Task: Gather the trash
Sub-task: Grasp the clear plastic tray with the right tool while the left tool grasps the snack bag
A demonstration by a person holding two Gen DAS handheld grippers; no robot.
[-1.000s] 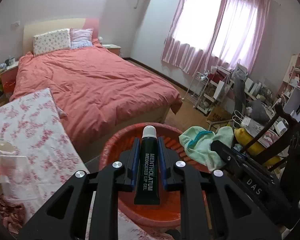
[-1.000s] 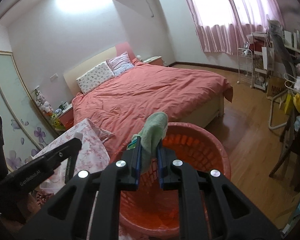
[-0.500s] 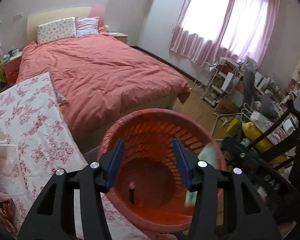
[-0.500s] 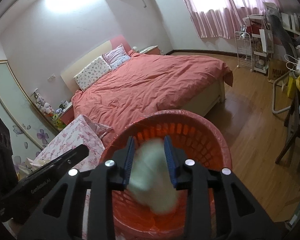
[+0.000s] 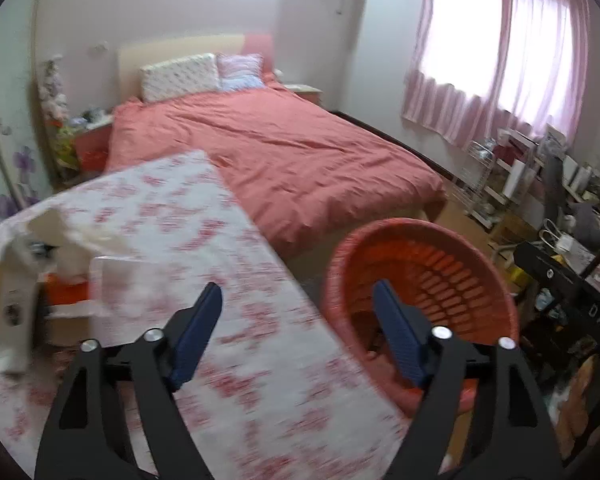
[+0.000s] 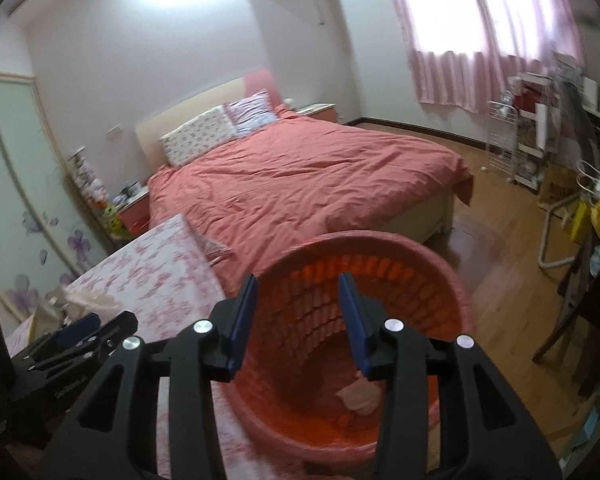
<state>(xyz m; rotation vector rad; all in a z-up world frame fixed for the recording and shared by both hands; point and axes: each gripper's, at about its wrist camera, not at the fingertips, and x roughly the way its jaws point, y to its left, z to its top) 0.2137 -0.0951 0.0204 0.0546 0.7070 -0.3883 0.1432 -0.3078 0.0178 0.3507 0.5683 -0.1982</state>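
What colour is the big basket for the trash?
The basket is red-orange plastic with slotted walls. It shows best in the right wrist view.

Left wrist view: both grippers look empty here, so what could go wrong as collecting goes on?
The left gripper, open and empty, points at the flowered table in a blurred frame; a fast reach could knock the white bags there. The red basket appears to sit at the table's corner, so a bump from the open right gripper above it might tip it.
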